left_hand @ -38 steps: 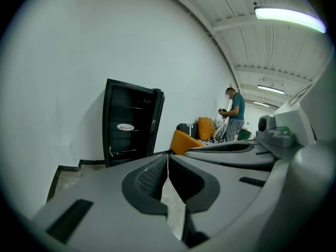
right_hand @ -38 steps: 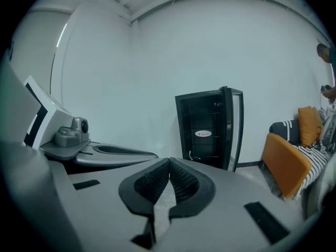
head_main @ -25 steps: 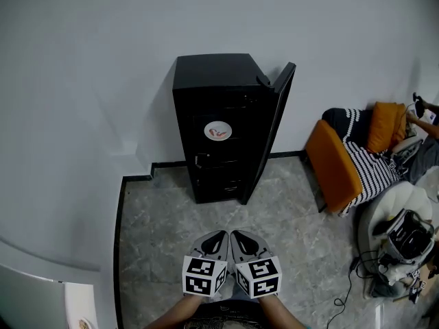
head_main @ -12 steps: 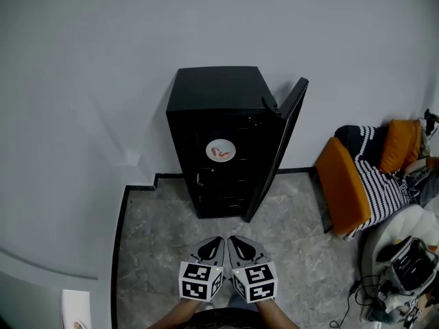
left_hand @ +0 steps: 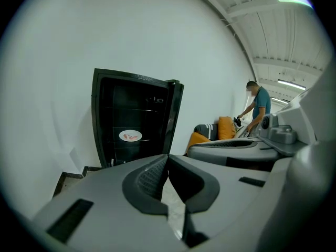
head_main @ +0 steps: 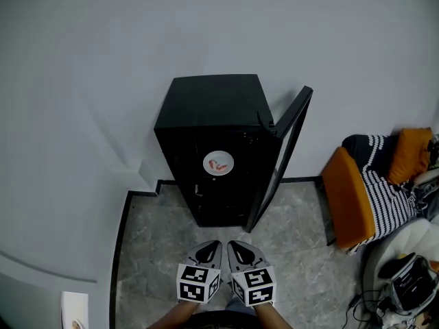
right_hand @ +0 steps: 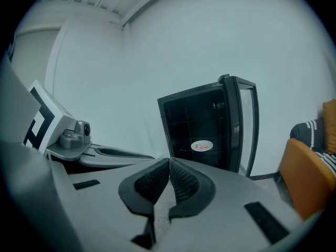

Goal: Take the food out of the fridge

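Claws both pressed together, nothing pinched: left claw (left_hand: 168, 159) and right claw (right_hand: 169, 164) sit side by side low in front of you, aimed at the fridge (head_main: 206, 105).

- Fridge: black, against the wall. Its door (head_main: 289, 146) is swung open on the right side.
- Target: a pale plate (head_main: 218, 164) on a middle shelf, with small reddish food on it. The pieces are too small to name.
- The plate is well apart from both claws, with bare floor (head_main: 171, 218) between.

Handling, as a judgement:
- The plate looks stiff and light, with a smooth rim that may slip between the pads.
- The food seems to lie loose on top, so a tilt would likely shed it.
- Take hold at the near rim and pinch the edge squarely.
- Keep the plate level as you draw it straight off the shelf.
- A second claw under or on the far rim would steady it.
- You'll need to spread a claw before the rim can go in.

View differences:
- Head view alone shows the fridge top, both claws together, and the sofa (head_main: 350, 197) off to the right.
- Left gripper view alone shows a person (left_hand: 258, 106) standing by the sofa, and the ceiling lights.
- Right gripper view gives the clearest look at the door's edge and the shelves around the plate, with the left claw alongside.
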Demonstrator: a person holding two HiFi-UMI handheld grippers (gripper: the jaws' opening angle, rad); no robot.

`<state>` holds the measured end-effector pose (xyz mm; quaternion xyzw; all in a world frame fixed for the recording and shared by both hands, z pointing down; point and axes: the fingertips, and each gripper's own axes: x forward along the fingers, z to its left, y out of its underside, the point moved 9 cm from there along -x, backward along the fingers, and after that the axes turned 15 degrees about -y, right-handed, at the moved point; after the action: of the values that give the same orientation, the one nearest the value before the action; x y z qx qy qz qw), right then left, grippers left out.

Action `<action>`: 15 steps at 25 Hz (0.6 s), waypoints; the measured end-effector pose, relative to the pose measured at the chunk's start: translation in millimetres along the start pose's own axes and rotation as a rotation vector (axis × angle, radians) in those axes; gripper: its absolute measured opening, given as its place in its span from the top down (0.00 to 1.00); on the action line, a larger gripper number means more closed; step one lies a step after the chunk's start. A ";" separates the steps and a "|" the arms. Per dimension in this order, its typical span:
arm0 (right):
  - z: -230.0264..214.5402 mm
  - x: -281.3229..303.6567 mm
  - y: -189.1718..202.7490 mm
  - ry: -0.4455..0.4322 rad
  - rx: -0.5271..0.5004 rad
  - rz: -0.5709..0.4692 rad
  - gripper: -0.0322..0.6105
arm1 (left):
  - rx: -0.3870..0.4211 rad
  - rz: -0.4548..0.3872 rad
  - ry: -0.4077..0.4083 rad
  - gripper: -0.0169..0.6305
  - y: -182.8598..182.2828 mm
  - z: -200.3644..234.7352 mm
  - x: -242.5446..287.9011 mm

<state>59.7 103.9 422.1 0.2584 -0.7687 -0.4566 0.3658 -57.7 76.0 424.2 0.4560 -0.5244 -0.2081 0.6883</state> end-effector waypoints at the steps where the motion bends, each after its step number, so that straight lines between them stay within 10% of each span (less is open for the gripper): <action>1: -6.1 0.2 -1.6 -0.003 0.002 0.000 0.92 | 0.000 0.000 -0.003 0.95 -3.2 -2.6 4.9; 15: -71.4 -0.7 -34.0 -0.074 -0.021 -0.010 0.92 | -0.022 -0.006 -0.062 0.95 -38.2 -32.5 49.9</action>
<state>119.3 52.4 414.1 0.2413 -0.7755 -0.4758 0.3376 -2.6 32.2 417.3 0.4430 -0.5420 -0.2300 0.6761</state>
